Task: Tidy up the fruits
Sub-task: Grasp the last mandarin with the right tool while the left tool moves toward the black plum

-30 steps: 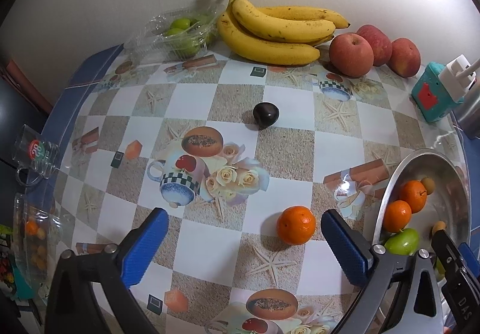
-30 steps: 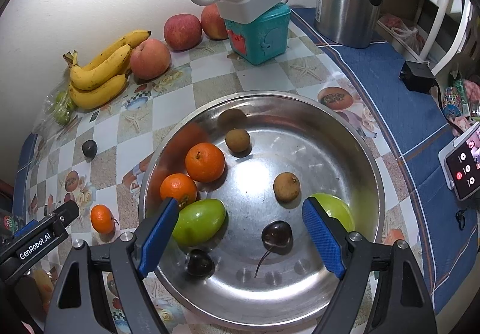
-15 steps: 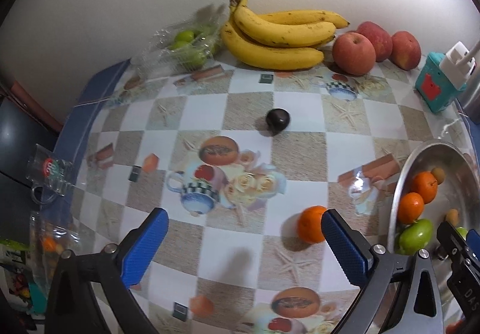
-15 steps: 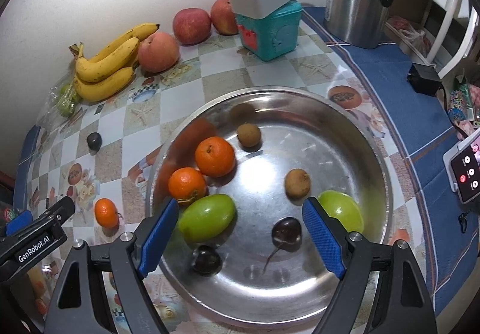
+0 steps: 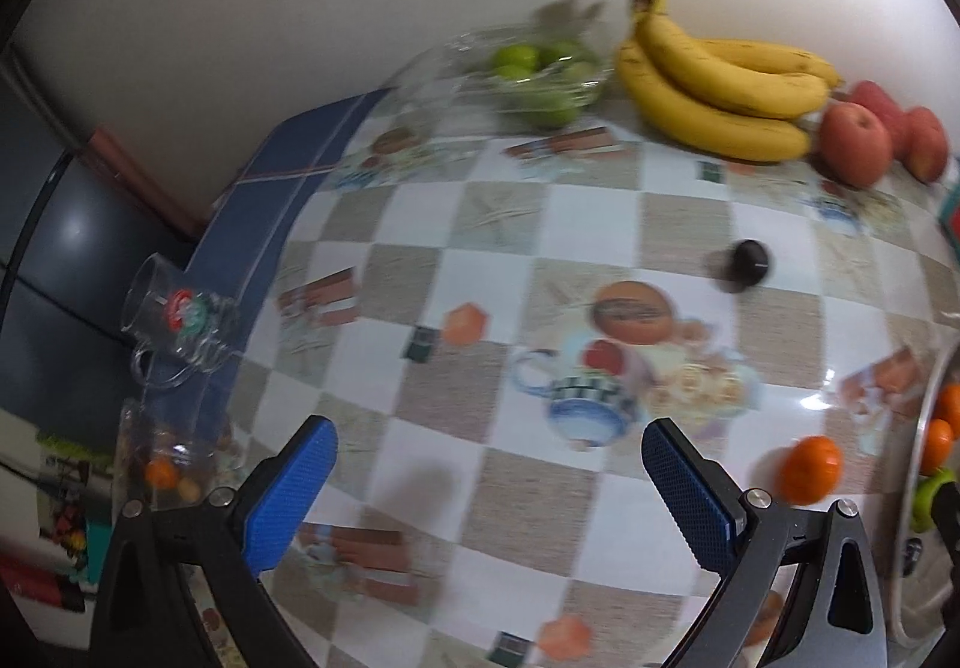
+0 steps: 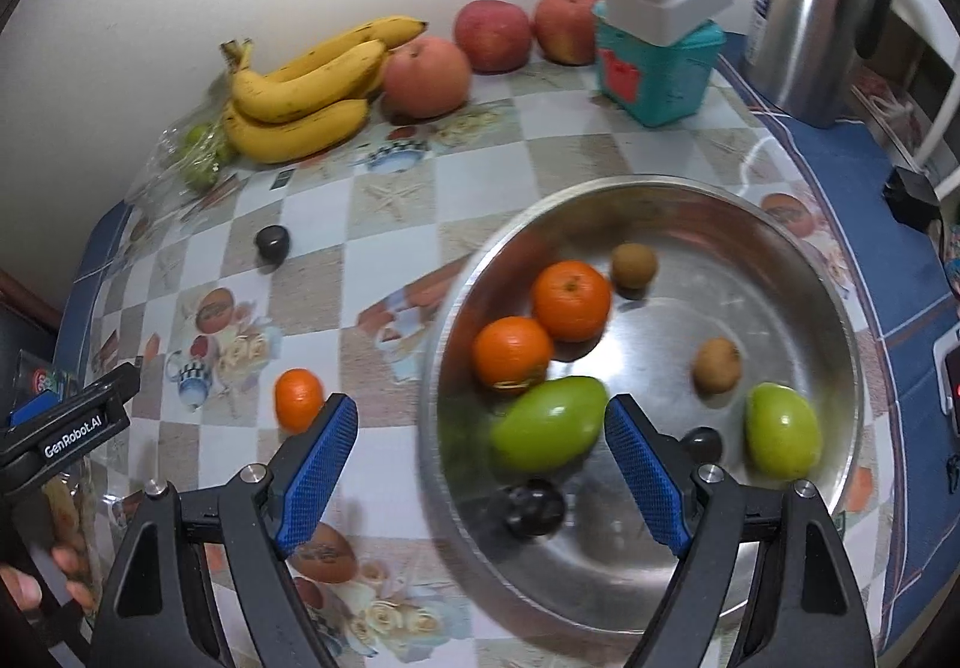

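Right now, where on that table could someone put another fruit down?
Bare cloth lies between the dark plum, the loose tangerine and the steel bowl. The back edge is crowded: bananas, apples, teal box.

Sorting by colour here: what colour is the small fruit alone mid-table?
Dark, nearly black small fruit; clearest in the right wrist view.

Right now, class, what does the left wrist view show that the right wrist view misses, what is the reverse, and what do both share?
Only the left wrist view shows the glass mug at the table edge. Only the right wrist view shows the kettle, the teal box and the whole bowl with its green fruits. Both show the bananas, the apples, the dark fruit and the loose orange.
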### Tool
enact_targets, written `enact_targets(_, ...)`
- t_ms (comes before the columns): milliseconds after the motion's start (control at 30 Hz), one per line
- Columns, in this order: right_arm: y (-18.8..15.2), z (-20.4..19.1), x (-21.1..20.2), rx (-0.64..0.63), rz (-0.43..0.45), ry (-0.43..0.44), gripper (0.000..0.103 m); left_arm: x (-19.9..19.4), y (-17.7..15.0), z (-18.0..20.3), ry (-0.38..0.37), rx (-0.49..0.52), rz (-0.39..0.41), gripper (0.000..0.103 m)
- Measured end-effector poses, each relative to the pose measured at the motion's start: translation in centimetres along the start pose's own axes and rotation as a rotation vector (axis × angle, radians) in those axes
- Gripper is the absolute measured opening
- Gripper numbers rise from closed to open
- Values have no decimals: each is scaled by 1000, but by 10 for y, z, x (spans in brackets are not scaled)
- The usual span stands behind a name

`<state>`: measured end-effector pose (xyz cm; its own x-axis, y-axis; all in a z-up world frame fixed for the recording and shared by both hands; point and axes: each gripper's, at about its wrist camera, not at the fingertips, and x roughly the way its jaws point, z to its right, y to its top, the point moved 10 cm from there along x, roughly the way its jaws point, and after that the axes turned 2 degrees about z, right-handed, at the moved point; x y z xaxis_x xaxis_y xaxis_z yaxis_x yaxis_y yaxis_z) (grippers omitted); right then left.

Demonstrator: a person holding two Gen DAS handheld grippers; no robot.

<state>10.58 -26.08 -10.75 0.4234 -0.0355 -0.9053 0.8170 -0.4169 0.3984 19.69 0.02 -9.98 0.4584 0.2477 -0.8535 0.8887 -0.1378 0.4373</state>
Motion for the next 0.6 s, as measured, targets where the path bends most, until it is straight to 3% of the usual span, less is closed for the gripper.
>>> enact_targets(233, -1, -34, 1, -47, 4, 64, 85, 13, -1, -27, -7, -79, -28, 103)
enact_targets(600, -2, -66, 4, -83, 1, 106, 85, 18, -1, -8, -94, -68, -48, 103)
